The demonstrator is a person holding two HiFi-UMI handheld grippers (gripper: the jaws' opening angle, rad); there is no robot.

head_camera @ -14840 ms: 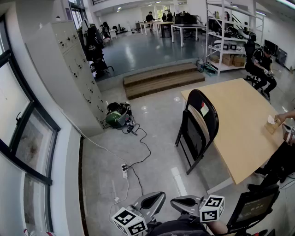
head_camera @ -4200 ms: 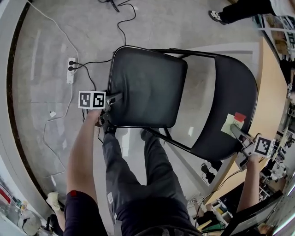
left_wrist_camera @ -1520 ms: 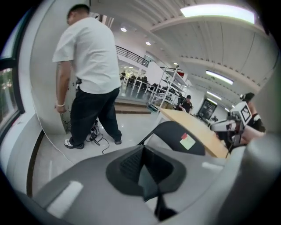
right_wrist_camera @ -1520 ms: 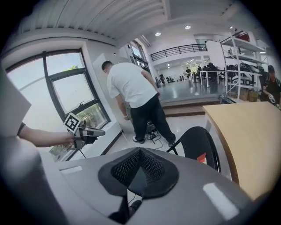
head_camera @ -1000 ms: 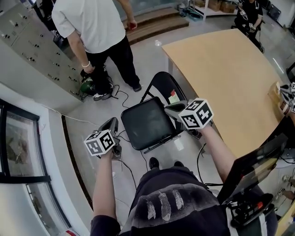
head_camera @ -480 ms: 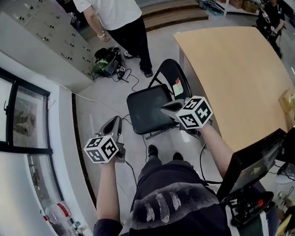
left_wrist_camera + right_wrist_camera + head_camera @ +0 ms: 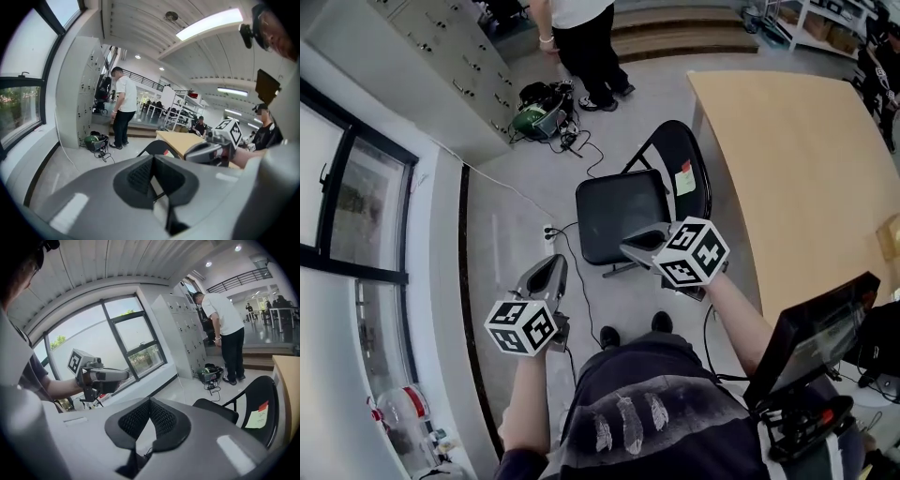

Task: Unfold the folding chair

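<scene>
**Inspector:** Left side first. How do the jaws of the left gripper (image 7: 553, 269) stand?

**Assistant:** Pressed together, with nothing between them. The gripper is held in the air over the floor (image 7: 506, 234), nose angled somewhat downward.

**Inspector:** And the folding chair (image 7: 619, 228)?

**Assistant:** It is ahead of those jaws and to their right, apart from them. It stands opened out on the floor, with the seat lying flat and the backrest upright on the side farthest from the jaws. Seat and backrest are black, the backrest is round-topped, and the frame is dark tube. A pale note (image 7: 683, 178) with a red patch at its top sits on the face of the backrest.

**Inspector:** Is anything touching it?

**Assistant:** Neither gripper. In the left gripper view the chair shows just beyond the jaw tips, with open air between.

**Inspector:** Right side?

**Assistant:** The right gripper (image 7: 630, 249) also has its jaws closed, and they are empty. In the head view its tips overlap the seat's near right corner. The right gripper view shows the chair off to the right of the jaws and not in contact with them.

**Inspector:** Surroundings?

**Assistant:** A wooden tabletop (image 7: 797, 178) lies to the right of the right jaws, and the chair's backrest stands near its edge. A person (image 7: 581, 28) in a white top stands far beyond both jaws, by a grey cabinet (image 7: 441, 66).
</scene>
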